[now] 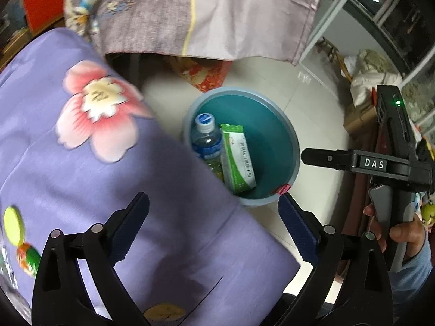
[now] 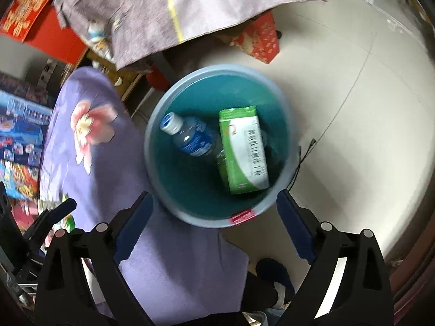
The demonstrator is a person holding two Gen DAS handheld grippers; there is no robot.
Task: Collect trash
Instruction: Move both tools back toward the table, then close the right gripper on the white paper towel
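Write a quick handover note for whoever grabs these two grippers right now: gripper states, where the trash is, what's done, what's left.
Left gripper: open, empty, over the purple floral cloth.
Right gripper: open, empty, above the bin's near rim.
Teal bin stands on the tiled floor beside the cloth.
Done: water bottle and green-and-white box lie in the bin.
Left: small items, one a yellow-green disc, at the cloth's left edge; too blurred to say if they are trash.

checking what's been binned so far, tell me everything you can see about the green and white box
The green and white box looks like a cardboard carton, green at the ends and along one side, white in the middle with printed text and a barcode. It seems closed and undamaged, lying tilted inside the teal bin, resting against the plastic bottle.
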